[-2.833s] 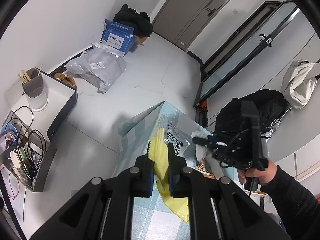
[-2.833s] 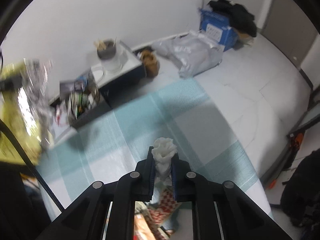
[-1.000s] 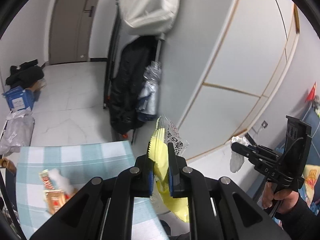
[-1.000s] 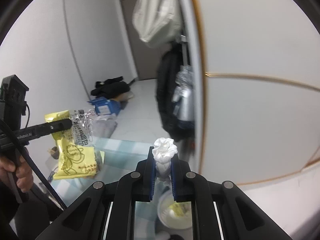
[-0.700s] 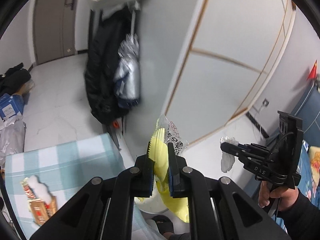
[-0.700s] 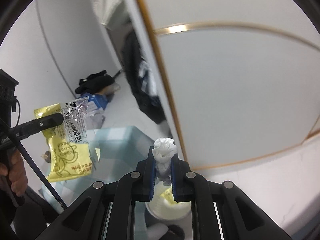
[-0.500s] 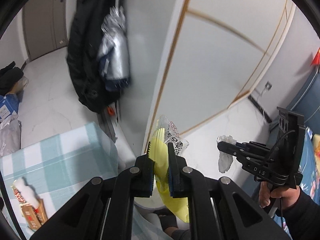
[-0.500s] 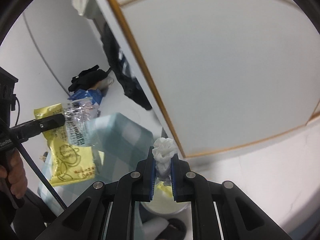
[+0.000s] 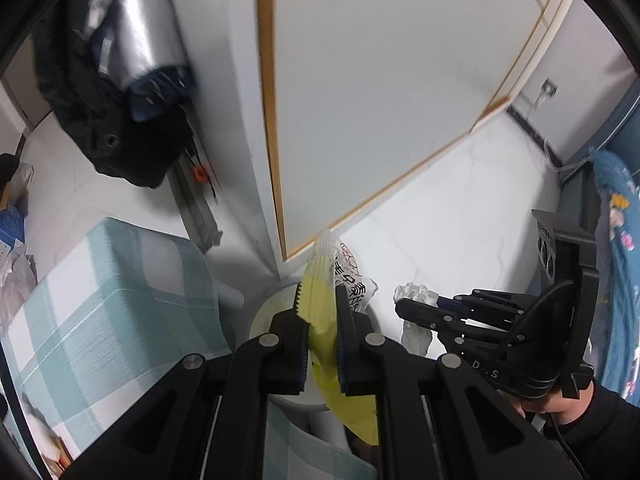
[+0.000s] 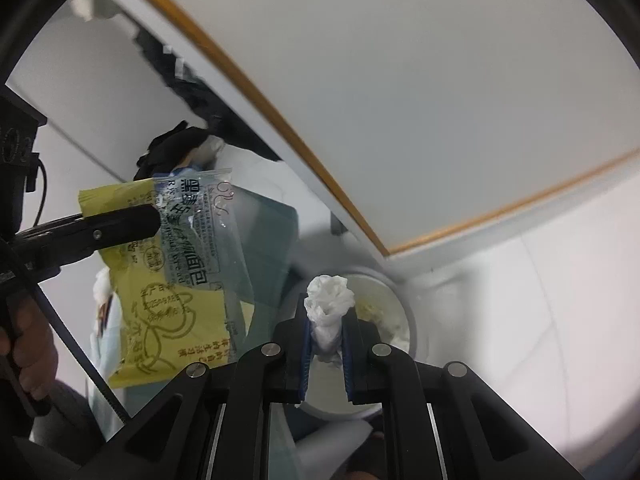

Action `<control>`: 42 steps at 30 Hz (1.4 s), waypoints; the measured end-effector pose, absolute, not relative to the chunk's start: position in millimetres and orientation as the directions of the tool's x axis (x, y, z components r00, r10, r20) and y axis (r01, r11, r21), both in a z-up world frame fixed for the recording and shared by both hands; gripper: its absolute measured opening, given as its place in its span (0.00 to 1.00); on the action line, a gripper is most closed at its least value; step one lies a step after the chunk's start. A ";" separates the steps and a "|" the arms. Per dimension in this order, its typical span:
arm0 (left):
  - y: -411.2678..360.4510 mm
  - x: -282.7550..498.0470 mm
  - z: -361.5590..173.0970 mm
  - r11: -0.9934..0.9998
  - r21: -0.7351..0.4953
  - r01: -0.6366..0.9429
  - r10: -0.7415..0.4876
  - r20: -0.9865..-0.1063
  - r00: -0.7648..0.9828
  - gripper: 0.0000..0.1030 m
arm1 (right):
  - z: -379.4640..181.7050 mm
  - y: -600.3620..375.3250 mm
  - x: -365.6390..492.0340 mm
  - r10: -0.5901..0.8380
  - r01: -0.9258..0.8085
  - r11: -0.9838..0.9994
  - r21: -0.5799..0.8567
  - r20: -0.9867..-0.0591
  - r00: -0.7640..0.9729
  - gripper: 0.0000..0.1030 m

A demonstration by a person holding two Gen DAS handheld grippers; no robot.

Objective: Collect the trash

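My left gripper [image 9: 318, 312] is shut on a yellow snack wrapper [image 9: 320, 300] and a clear printed wrapper [image 9: 354, 280], which hang over a white trash bin [image 9: 266, 314] on the floor. In the right wrist view the same wrappers [image 10: 168, 280] dangle at the left from the left gripper [image 10: 132, 216]. My right gripper [image 10: 326, 320] is shut on a crumpled white tissue [image 10: 330, 300], just above the bin [image 10: 404, 320], which holds some trash. In the left wrist view the right gripper [image 9: 404, 308] hovers right of the bin with the tissue [image 9: 414, 334].
The table with its teal checked cloth [image 9: 104, 300] stands left of the bin, against a white wall panel with gold trim [image 9: 360, 100]. Dark coats [image 9: 120, 80] hang at the upper left. Blue patterned bedding [image 9: 620, 260] lies at the right. A hand [image 9: 568, 400] holds the right gripper.
Both grippers have swung away from the table and come down toward the bin by the wall, tilting downward. The wrappers and the tissue stay clamped throughout.
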State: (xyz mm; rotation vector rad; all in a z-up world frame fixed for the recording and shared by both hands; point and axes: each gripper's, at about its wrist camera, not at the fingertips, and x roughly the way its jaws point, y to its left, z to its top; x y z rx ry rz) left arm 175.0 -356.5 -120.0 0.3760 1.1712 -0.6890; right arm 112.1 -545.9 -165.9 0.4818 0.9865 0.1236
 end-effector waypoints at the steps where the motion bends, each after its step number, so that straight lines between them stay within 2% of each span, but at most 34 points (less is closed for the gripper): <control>1: -362.5 176.0 -126.6 0.736 -0.058 0.675 -0.268 -0.940 0.211 0.07 | -173.8 -548.1 113.8 0.320 0.125 0.882 0.454 -0.772 0.549 0.12; 11: -401.0 182.7 -179.6 0.717 0.040 0.696 -0.048 -0.993 0.106 0.07 | -241.2 -554.9 133.9 0.370 0.230 0.816 0.530 -0.785 0.497 0.14; 25: -401.6 189.1 -218.7 0.713 0.081 0.697 0.078 -0.996 0.035 0.10 | -286.6 -549.9 130.4 0.423 0.306 0.760 0.573 -0.794 0.437 0.16; 26: -400.9 189.9 -221.2 0.712 0.078 0.697 0.082 -0.996 0.027 0.10 | -286.7 -550.3 130.7 0.425 0.308 0.757 0.576 -0.792 0.439 0.19; 29: -399.5 191.3 -227.6 0.715 0.087 0.694 0.101 -0.995 0.021 0.10 | -288.2 -550.8 135.9 0.410 0.317 0.763 0.564 -0.801 0.437 0.36; 35: -394.3 193.2 -228.9 0.732 0.062 0.678 0.085 -0.996 0.000 0.11 | -292.0 -547.1 135.4 0.410 0.315 0.772 0.552 -0.811 0.417 0.47; 37: -393.7 193.2 -228.7 0.729 0.065 0.682 0.089 -0.996 0.000 0.15 | -289.2 -548.1 132.7 0.404 0.317 0.775 0.546 -0.815 0.415 0.54; 39: -391.6 193.7 -227.7 0.729 0.061 0.682 0.086 -0.996 -0.003 0.33 | -285.7 -550.9 128.8 0.400 0.320 0.774 0.546 -0.815 0.419 0.58; 41: -388.9 193.9 -221.3 0.733 0.049 0.678 0.065 -0.998 0.003 0.47 | -280.5 -557.5 123.6 0.397 0.326 0.774 0.543 -0.817 0.419 0.59; 42: -387.8 193.7 -217.8 0.734 0.048 0.678 0.054 -0.998 0.012 0.50 | -277.3 -560.9 121.2 0.394 0.328 0.775 0.540 -0.819 0.417 0.59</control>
